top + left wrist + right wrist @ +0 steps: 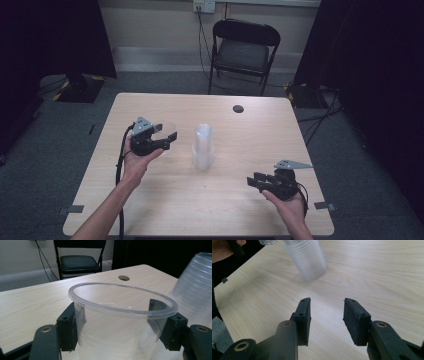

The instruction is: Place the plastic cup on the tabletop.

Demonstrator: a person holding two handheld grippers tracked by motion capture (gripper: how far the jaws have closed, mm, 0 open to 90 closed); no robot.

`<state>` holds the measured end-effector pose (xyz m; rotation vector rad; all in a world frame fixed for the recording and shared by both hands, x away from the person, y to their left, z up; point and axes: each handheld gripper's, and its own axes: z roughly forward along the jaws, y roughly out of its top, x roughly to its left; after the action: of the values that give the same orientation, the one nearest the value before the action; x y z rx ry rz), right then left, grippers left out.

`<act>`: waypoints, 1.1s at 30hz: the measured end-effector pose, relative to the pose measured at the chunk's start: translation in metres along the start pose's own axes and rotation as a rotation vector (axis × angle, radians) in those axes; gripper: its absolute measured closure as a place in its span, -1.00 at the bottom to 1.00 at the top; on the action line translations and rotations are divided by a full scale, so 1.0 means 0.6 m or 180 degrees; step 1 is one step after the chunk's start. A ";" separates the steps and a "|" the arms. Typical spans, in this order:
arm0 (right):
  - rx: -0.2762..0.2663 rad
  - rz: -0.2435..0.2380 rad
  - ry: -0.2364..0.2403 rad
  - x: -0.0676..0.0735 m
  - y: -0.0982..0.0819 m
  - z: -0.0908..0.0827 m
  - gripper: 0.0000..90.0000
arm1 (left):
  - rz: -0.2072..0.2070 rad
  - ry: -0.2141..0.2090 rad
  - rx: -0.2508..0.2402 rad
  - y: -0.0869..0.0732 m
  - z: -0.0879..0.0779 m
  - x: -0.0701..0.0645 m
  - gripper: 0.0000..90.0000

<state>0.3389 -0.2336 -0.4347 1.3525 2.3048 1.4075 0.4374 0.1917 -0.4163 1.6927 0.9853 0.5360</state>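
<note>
The left gripper (167, 134) clasps a single clear cup (120, 322) on both sides, out over the left half of the table (150, 210), well in from its edges; just beside it, mid-table, stands the upturned cup stack (203, 146); the right gripper (256, 181), jaws apart and holding nothing, sits near the right front corner, bare wood between it and the stack; a folding chair (243, 50) stands beyond the far edge.

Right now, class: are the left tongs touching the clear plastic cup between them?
Touching. In the left gripper view both black pads of the left tongs press flat against the walls of the clear cup, with no gap on either side.
</note>
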 end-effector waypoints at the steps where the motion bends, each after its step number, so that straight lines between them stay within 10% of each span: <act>1: 0.0001 0.0000 0.0004 0.000 -0.001 0.001 0.29 | -0.0009 0.0012 0.0004 -0.002 0.006 0.002 -0.33; 10: -0.0027 -0.0069 0.0015 0.002 -0.002 0.012 0.26 | 0.0014 0.0125 0.0092 -0.022 0.041 0.022 -0.35; 17: -0.0003 -0.0122 -0.0003 0.005 -0.003 0.014 0.27 | -0.0203 0.0106 0.0165 -0.039 0.063 0.034 -0.39; 33: 0.0015 -0.0114 0.0007 0.006 -0.004 0.018 0.28 | -0.0049 0.0198 0.0309 -0.047 0.072 0.038 -0.41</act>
<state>0.3405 -0.2243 -0.4414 1.3048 2.3231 1.3948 0.4730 0.1891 -0.4602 1.7620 1.0834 0.5410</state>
